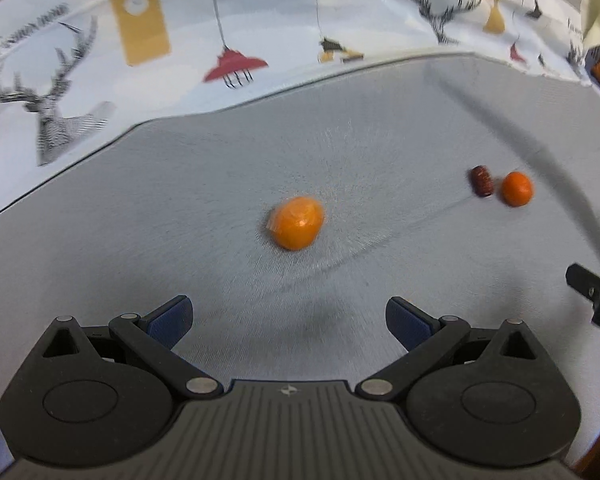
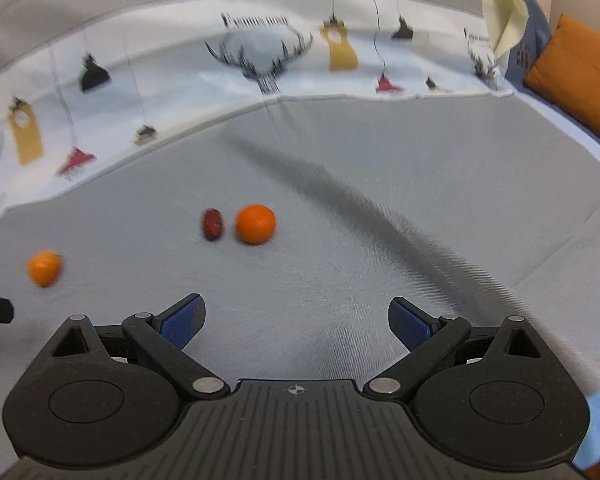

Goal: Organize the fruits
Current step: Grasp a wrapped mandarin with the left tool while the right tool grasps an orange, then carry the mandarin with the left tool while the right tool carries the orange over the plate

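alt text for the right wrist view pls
The right gripper, jaws open and empty, faces a grey cloth holding a dark red fruit beside an orange fruit. A second orange fruit lies apart at left.

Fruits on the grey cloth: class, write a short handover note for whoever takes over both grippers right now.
Left gripper: open, empty, above the grey cloth, facing the near orange.
Right gripper: open, empty, facing the far orange and the dark red fruit beside it, possibly a date.
Done: nothing grasped; the three fruits lie loose, one orange apart from the pair.
Left: pick up and group the fruits. No bowl or tray is in view.
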`<state>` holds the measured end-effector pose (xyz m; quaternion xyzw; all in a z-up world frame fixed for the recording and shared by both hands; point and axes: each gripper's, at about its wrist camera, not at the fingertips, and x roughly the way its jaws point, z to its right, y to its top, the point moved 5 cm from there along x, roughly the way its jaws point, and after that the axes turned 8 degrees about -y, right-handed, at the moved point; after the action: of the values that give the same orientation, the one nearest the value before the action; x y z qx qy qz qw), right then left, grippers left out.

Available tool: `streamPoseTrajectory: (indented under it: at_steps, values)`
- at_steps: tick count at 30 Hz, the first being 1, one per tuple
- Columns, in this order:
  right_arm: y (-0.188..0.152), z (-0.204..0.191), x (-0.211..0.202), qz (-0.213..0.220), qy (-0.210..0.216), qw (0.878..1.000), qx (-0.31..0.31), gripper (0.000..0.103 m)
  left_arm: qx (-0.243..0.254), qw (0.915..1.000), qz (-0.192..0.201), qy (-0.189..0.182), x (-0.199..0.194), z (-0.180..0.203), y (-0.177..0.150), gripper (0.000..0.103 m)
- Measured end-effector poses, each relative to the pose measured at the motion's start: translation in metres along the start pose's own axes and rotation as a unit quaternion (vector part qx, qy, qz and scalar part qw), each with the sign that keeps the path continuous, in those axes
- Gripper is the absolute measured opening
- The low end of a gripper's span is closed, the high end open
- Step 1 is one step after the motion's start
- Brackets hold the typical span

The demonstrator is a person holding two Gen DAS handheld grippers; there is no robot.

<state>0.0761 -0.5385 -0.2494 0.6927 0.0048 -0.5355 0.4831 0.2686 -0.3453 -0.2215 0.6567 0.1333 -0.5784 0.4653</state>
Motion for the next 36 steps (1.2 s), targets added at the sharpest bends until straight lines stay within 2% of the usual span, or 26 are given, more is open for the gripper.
streamPoseTrajectory:
  at_steps: [6, 9, 13, 16, 18, 19, 20, 21, 23, 25, 29, 33, 36]
  values:
    - [0.008, 0.001, 0.066, -0.008, -0.033, 0.999, 0.005, 0.098, 0.02, 0.9995, -0.023, -0.002, 0.049, -0.005, 0.018, 0.103]
    - [0.01, -0.005, 0.082, 0.016, -0.032, 0.999, 0.001, 0.102, 0.025, 0.9992, -0.028, -0.01, 0.062, -0.008, 0.022, 0.103]
    - [0.018, -0.027, 0.09, 0.038, -0.005, 0.999, -0.027, 0.102, 0.019, 0.9996, -0.018, -0.013, 0.066, -0.011, 0.031, 0.103]
    - [0.026, -0.042, 0.097, 0.051, -0.001, 0.997, -0.05, 0.102, 0.015, 0.9997, -0.018, -0.011, 0.069, -0.012, 0.037, 0.103]
    - [0.03, -0.045, 0.1, 0.056, 0.003, 0.997, -0.054, 0.102, 0.016, 0.9998, -0.009, -0.01, 0.066, -0.011, 0.039, 0.095]
    - [0.031, -0.045, 0.099, 0.06, 0.006, 0.997, -0.053, 0.091, 0.019, 0.9997, -0.002, -0.012, 0.063, -0.009, 0.04, 0.076]
    - [0.032, -0.046, 0.094, 0.072, 0.014, 0.996, -0.058, 0.077, 0.028, 0.9994, 0.008, -0.017, 0.058, -0.006, 0.042, 0.042]
    - [0.035, -0.048, 0.09, 0.077, 0.026, 0.994, -0.074, 0.036, 0.04, 0.9988, 0.011, -0.026, 0.054, -0.003, 0.042, 0.038]
    - [0.036, -0.048, 0.087, 0.064, 0.017, 0.994, -0.088, 0.036, 0.047, 0.9978, 0.014, -0.043, 0.048, 0.001, 0.041, 0.038]
    - [0.034, -0.044, 0.08, 0.049, 0.013, 0.995, -0.085, 0.036, 0.062, 0.9971, 0.023, -0.037, 0.04, 0.003, 0.039, 0.038]
    - [0.029, -0.028, 0.043, 0.04, 0.0, 0.998, -0.046, 0.036, 0.059, 0.9967, 0.037, -0.042, 0.013, 0.002, 0.03, 0.038]
    - [0.031, -0.017, -0.024, 0.068, 0.025, 0.997, -0.011, 0.036, 0.054, 0.9959, 0.06, -0.041, -0.044, 0.006, 0.011, 0.038]
    - [0.03, -0.017, -0.087, 0.1, 0.061, 0.993, 0.0, 0.036, 0.049, 0.9952, 0.074, -0.041, -0.097, 0.01, -0.01, 0.038]
